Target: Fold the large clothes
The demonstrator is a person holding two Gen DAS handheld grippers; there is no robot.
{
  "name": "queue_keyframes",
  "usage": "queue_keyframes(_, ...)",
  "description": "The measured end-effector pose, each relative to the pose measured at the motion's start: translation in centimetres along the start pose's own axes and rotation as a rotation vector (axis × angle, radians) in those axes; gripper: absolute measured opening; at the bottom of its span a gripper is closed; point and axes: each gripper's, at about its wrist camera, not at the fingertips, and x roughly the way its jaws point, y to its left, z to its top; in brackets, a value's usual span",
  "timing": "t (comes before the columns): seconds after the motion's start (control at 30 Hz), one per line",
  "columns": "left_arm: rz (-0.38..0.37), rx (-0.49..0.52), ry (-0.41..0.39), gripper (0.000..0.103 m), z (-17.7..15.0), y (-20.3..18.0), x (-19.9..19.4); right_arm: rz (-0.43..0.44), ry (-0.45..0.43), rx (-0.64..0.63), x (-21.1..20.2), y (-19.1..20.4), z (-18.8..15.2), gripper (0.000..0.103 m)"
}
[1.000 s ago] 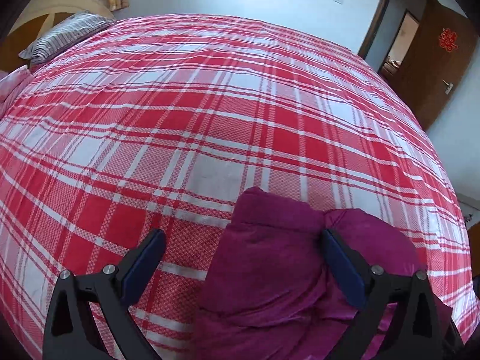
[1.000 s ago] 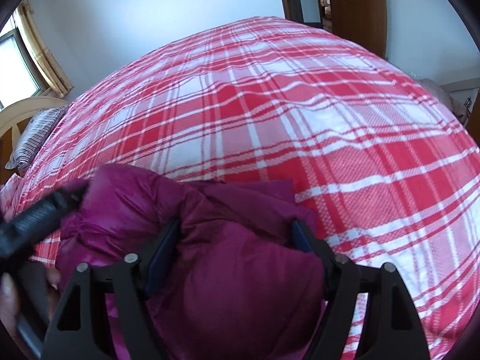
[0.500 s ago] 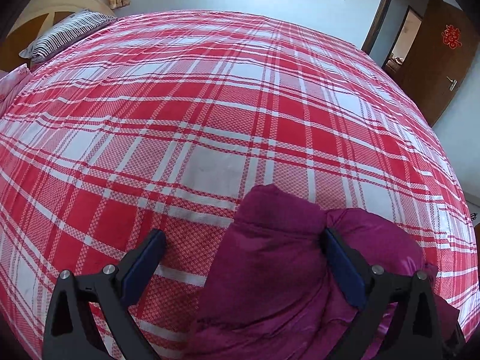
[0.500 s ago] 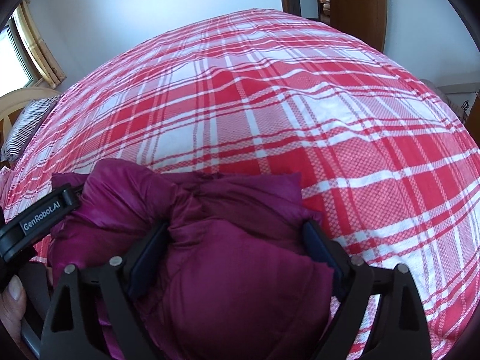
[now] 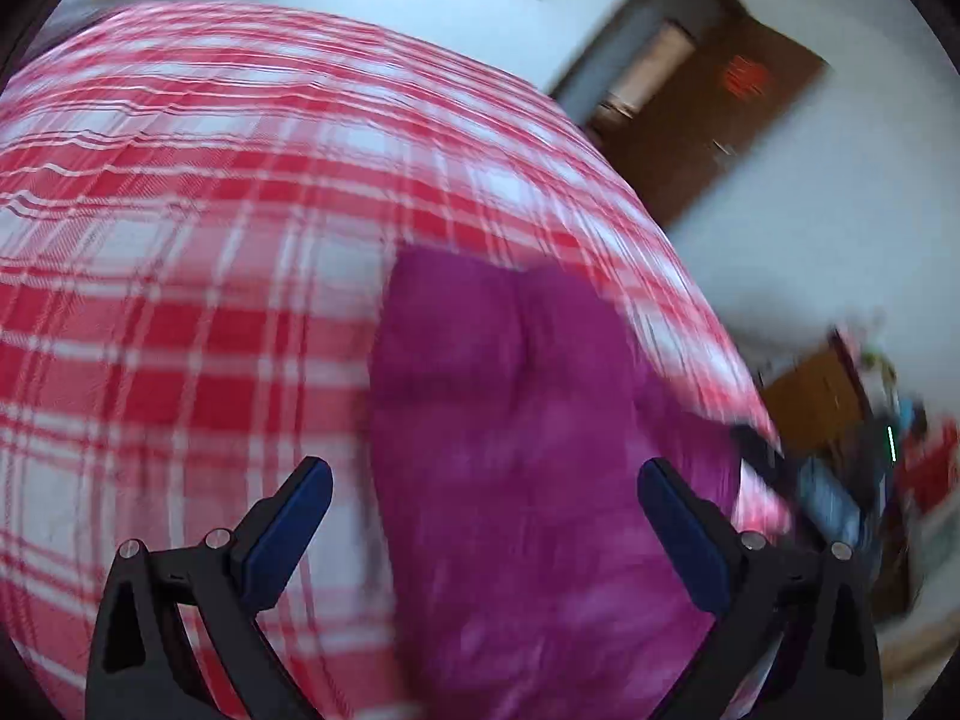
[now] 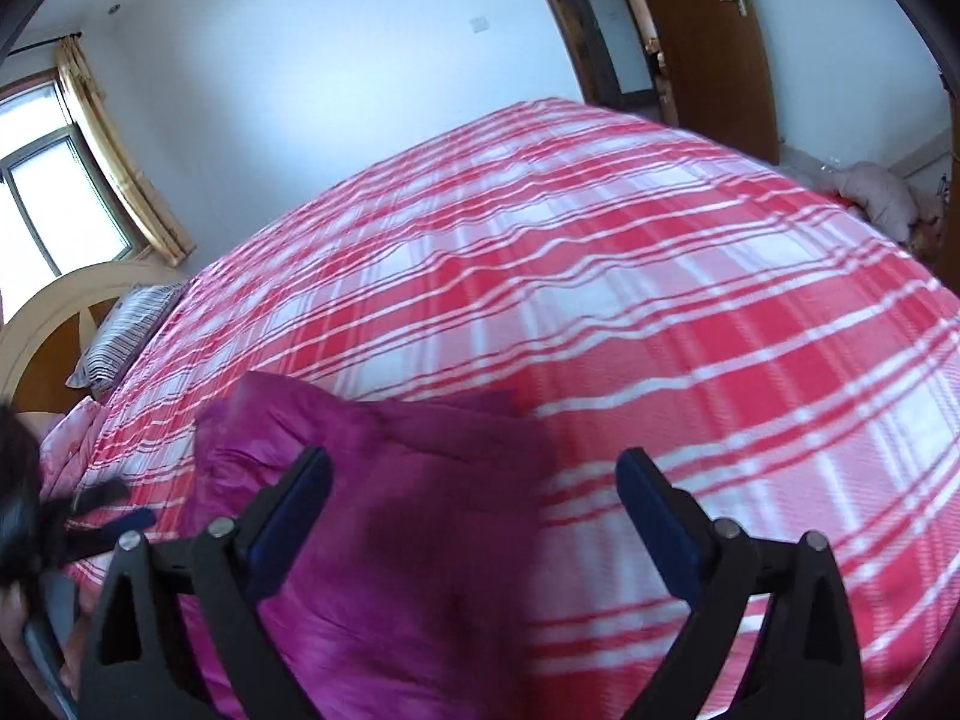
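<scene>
A magenta puffy jacket [image 5: 516,432] lies folded into a thick bundle on the red and white plaid bedspread [image 5: 180,276]. My left gripper [image 5: 480,480] hovers above the bundle's near end, jaws wide, nothing pressed between the blue pads [image 5: 288,516]; this view is motion-blurred. My right gripper [image 6: 474,468] is over the jacket [image 6: 390,516] and still opening. Its left finger [image 6: 294,498] is above the fabric and its right finger above the bedspread [image 6: 690,312], neither gripping. The left gripper [image 6: 90,516] and the hand holding it show at the left edge of the right wrist view.
A striped pillow [image 6: 126,330] and a curved wooden headboard [image 6: 48,324] are at the bed's far left, below a window [image 6: 54,198]. A brown door [image 6: 702,30] stands beyond the bed. A pale cloth heap [image 6: 876,198] and blurred clutter [image 5: 888,432] lie off the bed's right side.
The right jaws have spread and come off the jacket they were squeezing. Both grippers have drawn back and risen. The left view has swung right toward the door and blurred.
</scene>
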Motion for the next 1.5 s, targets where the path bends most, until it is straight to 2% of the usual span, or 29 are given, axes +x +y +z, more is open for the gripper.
queue_keyframes(0.07,-0.005,0.024,0.037,0.102,-2.1,0.2,0.9,0.061,0.068,0.037,1.1,-1.3,-0.4,0.096)
queue_keyframes(0.1,-0.019,0.024,0.034,0.102,-3.3,0.2,1.4,0.091,0.095,0.049,1.8,-1.6,-0.7,0.092)
queue_keyframes(0.13,-0.025,0.030,0.009,0.102,-3.8,0.0,1.5,0.128,0.116,0.048,2.4,-1.6,-1.0,0.090)
queue_keyframes(0.2,-0.003,0.077,-0.048,0.102,-4.4,-0.8,1.5,0.137,0.131,0.015,3.3,-1.4,-1.6,0.088)
queue_keyframes(0.27,0.009,0.099,-0.047,0.102,-4.3,-1.1,1.9,0.165,0.119,-0.002,3.6,-1.3,-1.8,0.083)
queue_keyframes(0.33,0.028,0.129,-0.041,0.102,-4.2,-1.6,2.1,0.223,0.140,-0.003,4.2,-1.4,-1.7,0.066)
queue_keyframes(0.43,0.063,0.169,-0.041,0.102,-4.2,-2.2,2.8,0.222,0.169,-0.026,5.0,-1.0,-1.5,0.058)
queue_keyframes(0.63,0.100,0.216,-0.054,0.101,-5.0,-3.0,2.9,0.234,0.210,-0.005,5.7,-1.5,-1.6,0.051)
queue_keyframes(0.67,0.093,0.230,-0.057,0.097,-5.1,-3.2,2.7,0.240,0.209,-0.005,5.7,-1.4,-1.6,0.048)
queue_keyframes(0.7,0.082,0.243,-0.060,0.088,-5.4,-3.4,2.4,0.254,0.208,-0.002,5.5,-1.5,-1.7,0.040)
queue_keyframes(0.73,0.082,0.262,-0.068,0.083,-5.6,-3.8,2.1,0.277,0.203,0.000,5.3,-1.4,-1.8,0.033)
queue_keyframes(0.77,0.093,0.284,-0.078,0.081,-5.8,-4.3,1.8,0.276,0.195,-0.009,5.1,-1.1,-1.9,0.031)
queue_keyframes(0.83,0.114,0.335,-0.099,0.069,-6.2,-5.2,1.3,0.271,0.179,-0.019,4.7,-0.7,-2.1,0.027)
queue_keyframes(0.87,0.124,0.353,-0.108,0.066,-6.3,-5.5,1.0,0.272,0.172,-0.018,4.6,-0.7,-2.1,0.027)
queue_keyframes(0.93,0.132,0.360,-0.117,0.054,-6.4,-5.8,0.4,0.274,0.154,-0.014,4.0,-0.5,-2.2,0.025)
queue_keyframes(1.03,0.132,0.366,-0.126,0.044,-6.2,-5.7,-0.7,0.290,0.127,-0.008,3.0,0.0,-2.4,0.023)
queue_keyframes(1.27,0.138,0.338,-0.150,0.037,-5.2,-5.3,-3.3,0.340,0.090,0.011,1.6,2.0,-2.3,0.022)
queue_keyframes(1.5,0.191,0.318,-0.244,0.034,-4.6,-4.2,-8.6,0.419,0.070,-0.019,1.1,6.5,-1.1,0.021)
